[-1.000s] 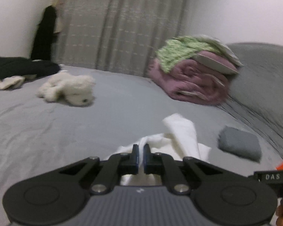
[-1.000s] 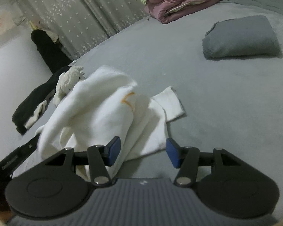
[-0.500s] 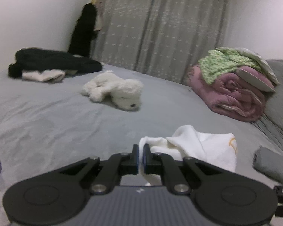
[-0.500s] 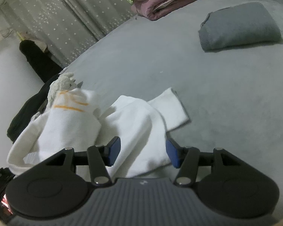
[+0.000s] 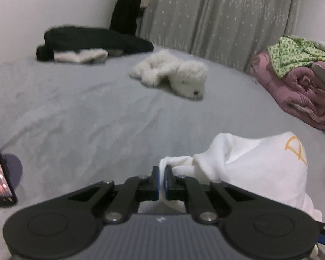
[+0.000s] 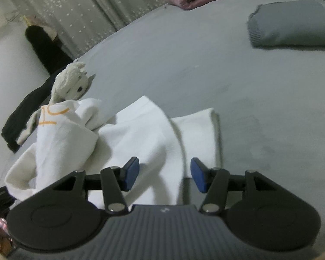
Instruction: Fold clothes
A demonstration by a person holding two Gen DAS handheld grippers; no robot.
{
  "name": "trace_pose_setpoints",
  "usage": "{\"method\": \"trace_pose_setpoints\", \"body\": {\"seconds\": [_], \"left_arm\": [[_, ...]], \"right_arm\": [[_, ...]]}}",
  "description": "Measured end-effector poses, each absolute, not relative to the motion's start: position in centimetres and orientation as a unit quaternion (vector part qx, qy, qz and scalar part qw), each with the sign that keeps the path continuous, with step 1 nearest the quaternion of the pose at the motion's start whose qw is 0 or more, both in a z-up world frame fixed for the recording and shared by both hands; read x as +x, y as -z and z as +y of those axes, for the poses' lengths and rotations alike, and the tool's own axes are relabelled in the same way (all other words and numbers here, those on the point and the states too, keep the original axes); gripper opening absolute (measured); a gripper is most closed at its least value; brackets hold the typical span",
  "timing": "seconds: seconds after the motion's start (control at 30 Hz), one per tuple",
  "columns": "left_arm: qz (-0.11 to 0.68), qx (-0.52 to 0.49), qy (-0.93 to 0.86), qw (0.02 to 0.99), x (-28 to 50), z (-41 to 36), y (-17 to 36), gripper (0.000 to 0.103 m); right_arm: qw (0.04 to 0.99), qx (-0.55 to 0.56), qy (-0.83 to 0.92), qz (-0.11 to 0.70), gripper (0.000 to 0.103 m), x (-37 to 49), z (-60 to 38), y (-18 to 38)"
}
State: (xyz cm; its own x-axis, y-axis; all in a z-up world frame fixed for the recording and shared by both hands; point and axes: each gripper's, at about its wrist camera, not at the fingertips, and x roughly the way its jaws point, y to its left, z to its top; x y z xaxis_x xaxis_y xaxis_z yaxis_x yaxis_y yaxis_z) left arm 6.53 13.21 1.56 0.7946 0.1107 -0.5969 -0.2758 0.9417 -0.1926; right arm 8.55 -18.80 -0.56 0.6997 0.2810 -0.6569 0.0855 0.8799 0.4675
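On the grey bed, the white garment lies bunched, one edge pinched between the left gripper's closed jaws, another fold lying between the right gripper's open jaws, untouched.

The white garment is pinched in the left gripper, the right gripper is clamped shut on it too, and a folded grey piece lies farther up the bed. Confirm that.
Not quite: the right gripper is open, its blue pads apart over the white garment, as the right wrist view shows. The left gripper is indeed pinched on it, and the folded grey piece lies farther up the bed.
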Motion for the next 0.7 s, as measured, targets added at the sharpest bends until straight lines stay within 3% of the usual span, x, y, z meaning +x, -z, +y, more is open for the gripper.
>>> {"method": "trace_pose_setpoints", "body": {"seconds": [0.13,0.27,0.33,0.7], "left_arm": [[0.319,-0.135,-0.09,0.934,6.6,13.2,-1.3,0.008],[0.324,-0.135,-0.084,0.933,6.7,13.6,-1.2,0.019],[0.319,-0.133,-0.085,0.934,6.5,13.8,-1.4,0.035],[0.321,-0.126,-0.013,0.939,5.7,12.2,-2.1,0.051]], "right_arm": [[0.893,0.226,-0.055,0.386,0.05,8.8,-18.1,0.8],[0.889,0.222,-0.071,0.395,0.015,8.8,-17.9,0.7],[0.887,0.222,-0.078,0.398,0.013,8.6,-18.0,0.7],[0.88,0.234,-0.133,0.391,0.009,4.2,-19.4,-2.1]]}}
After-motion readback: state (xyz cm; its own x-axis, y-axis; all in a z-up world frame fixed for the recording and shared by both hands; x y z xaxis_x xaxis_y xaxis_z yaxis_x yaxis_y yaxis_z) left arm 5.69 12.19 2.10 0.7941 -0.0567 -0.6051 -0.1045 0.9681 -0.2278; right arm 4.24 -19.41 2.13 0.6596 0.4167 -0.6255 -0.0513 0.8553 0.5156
